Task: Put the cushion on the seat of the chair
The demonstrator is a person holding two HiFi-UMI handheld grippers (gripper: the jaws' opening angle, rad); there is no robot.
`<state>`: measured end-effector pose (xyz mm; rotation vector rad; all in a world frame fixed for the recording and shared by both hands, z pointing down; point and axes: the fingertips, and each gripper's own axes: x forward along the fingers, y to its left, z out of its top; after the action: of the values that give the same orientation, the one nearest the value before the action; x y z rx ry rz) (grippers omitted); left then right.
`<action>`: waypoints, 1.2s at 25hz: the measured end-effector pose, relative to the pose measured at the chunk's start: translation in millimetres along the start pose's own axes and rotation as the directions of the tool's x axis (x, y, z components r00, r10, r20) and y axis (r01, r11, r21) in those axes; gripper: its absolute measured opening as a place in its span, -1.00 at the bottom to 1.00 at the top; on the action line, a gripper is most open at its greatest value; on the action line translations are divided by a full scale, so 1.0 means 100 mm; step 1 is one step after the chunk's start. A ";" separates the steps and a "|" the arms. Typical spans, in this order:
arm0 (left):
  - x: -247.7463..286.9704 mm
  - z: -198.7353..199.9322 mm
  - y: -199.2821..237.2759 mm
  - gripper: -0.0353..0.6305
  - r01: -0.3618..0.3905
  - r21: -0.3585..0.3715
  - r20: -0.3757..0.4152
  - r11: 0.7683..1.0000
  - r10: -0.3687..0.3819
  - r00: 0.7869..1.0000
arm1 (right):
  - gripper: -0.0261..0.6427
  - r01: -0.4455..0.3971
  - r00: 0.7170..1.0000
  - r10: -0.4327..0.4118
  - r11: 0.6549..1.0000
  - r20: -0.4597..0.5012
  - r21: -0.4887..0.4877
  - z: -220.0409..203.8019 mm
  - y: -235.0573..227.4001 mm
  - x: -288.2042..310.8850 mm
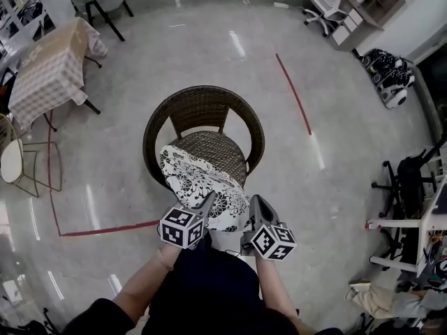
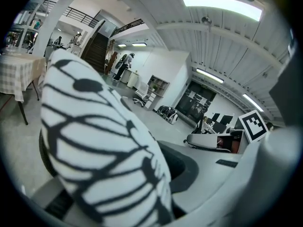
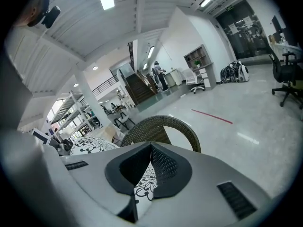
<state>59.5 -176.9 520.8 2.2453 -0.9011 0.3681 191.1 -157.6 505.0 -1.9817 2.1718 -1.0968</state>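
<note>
The chair (image 1: 202, 98) is closed in by its woven rail at the back and both sides; only the front, facing the person, is open. The cushion (image 1: 199, 180) fills that opening, over the front of the seat (image 1: 218, 146), with the left tongs (image 1: 208, 202) and right tongs (image 1: 253, 204) clamped on its near edge. The rear of the seat is bare. Open floor (image 1: 328, 96) surrounds the chair. The checked tabletop (image 1: 49, 75) stands well apart at the left.

Checked-cloth table (image 1: 49, 75), red floor tape (image 1: 293, 95), white office chair (image 1: 325, 0), possibly robots (image 1: 388, 77)
</note>
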 end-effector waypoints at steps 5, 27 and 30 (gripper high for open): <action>0.26 0.04 0.10 -0.79 0.031 0.028 -0.042 0.999 -0.030 0.999 | -0.94 0.040 0.999 -0.040 0.999 -0.013 0.004 0.03 -0.15 0.15; 1.32 0.29 0.40 -0.79 0.129 0.157 -0.116 0.979 -0.111 0.987 | -0.94 0.057 0.997 -0.055 0.998 -0.049 0.029 0.05 -0.50 0.67; 1.47 0.29 0.41 -0.79 0.143 0.176 -0.115 0.974 -0.123 0.986 | -0.94 0.044 0.997 -0.042 0.999 -0.060 0.024 0.04 -0.57 0.74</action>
<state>137.2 -291.9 589.8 2.4150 -0.6818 0.5193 228.0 -221.6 562.5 -2.0202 2.1418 -1.1982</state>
